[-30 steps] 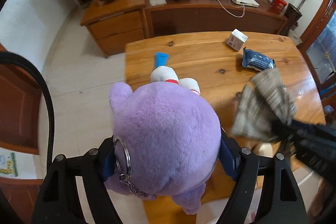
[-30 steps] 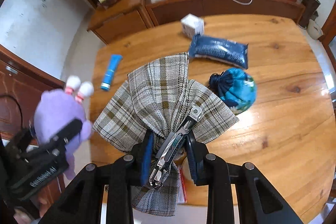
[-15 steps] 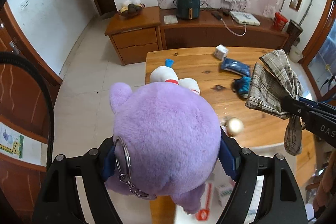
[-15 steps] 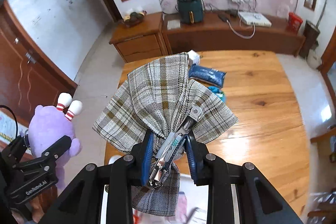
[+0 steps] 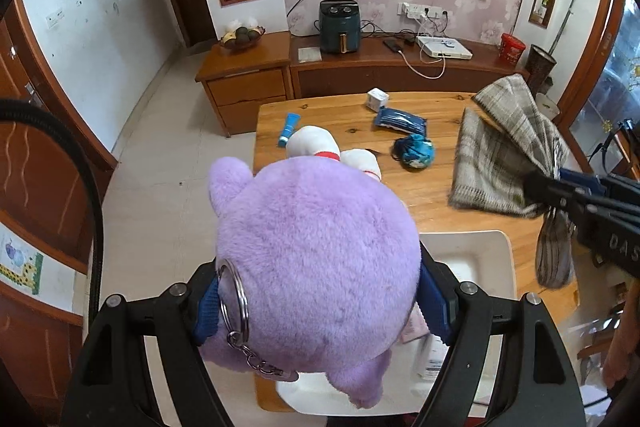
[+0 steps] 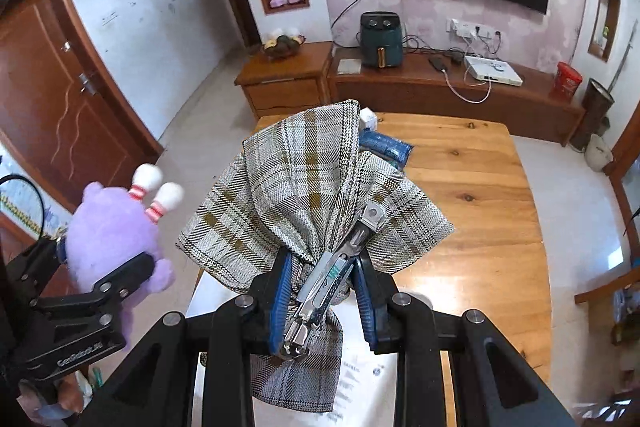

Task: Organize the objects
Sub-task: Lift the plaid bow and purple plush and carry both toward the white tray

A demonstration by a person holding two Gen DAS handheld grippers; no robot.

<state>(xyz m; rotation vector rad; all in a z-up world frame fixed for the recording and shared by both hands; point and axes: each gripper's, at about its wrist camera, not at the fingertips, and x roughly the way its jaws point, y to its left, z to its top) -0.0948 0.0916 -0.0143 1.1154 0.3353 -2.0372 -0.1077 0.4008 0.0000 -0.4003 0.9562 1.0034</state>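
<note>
Your left tool (image 5: 318, 301) clamped on the purple plush toy (image 5: 316, 263), your right tool (image 6: 320, 297) pinching the plaid bow clip (image 6: 312, 195), both above the bench (image 6: 480, 187), white tray (image 5: 480, 259) beneath.

The left gripper (image 5: 316, 303) is closed on the purple plush (image 5: 316, 259), its blue pads (image 5: 206, 311) pressed into the toy's sides, and it is held up in the air, pointing forward and down. The right gripper (image 6: 320, 291) is clamped on the knot of a plaid bow (image 6: 316, 195) with a metal clip (image 6: 332, 279), also raised. The left one sits to the left of the right one, well apart, both at a similar height
</note>
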